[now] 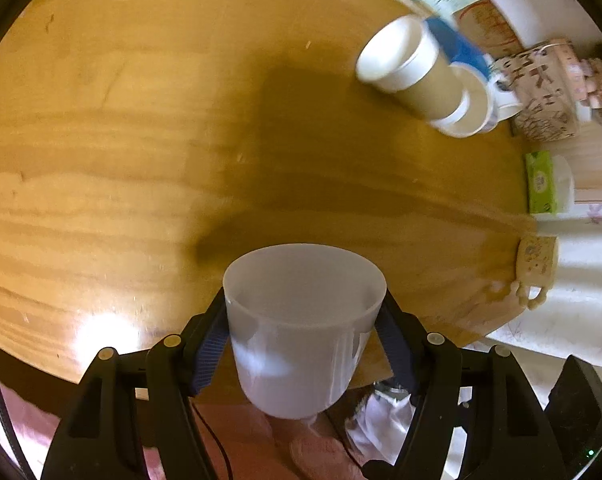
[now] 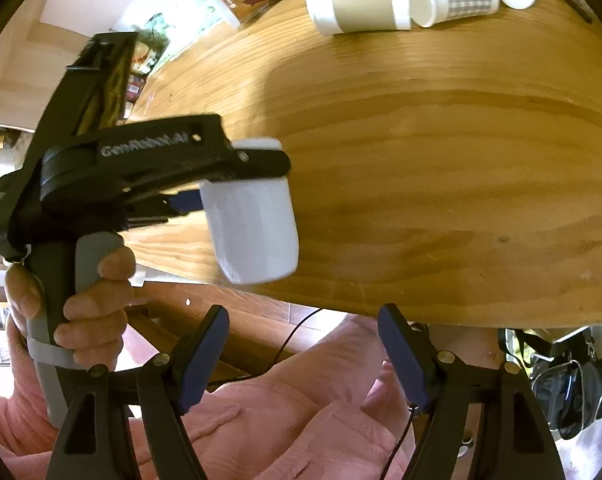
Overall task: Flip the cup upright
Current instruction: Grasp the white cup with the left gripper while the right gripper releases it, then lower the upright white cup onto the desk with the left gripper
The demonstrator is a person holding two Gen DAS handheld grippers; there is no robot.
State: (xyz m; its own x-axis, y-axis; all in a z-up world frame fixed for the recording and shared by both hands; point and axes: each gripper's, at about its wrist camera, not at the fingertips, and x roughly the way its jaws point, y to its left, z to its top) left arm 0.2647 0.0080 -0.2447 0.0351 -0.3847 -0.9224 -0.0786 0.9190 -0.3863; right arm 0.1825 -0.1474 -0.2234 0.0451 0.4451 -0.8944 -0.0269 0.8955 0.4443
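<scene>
The left gripper (image 1: 305, 320) is clenching a translucent white plastic cup (image 1: 301, 328) at the wooden table's (image 1: 141, 160) near edge, while the right gripper (image 2: 303, 354) is hanging released.

White plastic cup (image 1: 303, 332) held above table edge, mouth facing forward, clamped.

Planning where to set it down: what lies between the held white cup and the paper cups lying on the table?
Only bare wooden tabletop between the white cup and the paper cups; the left wrist view shows it.
</scene>
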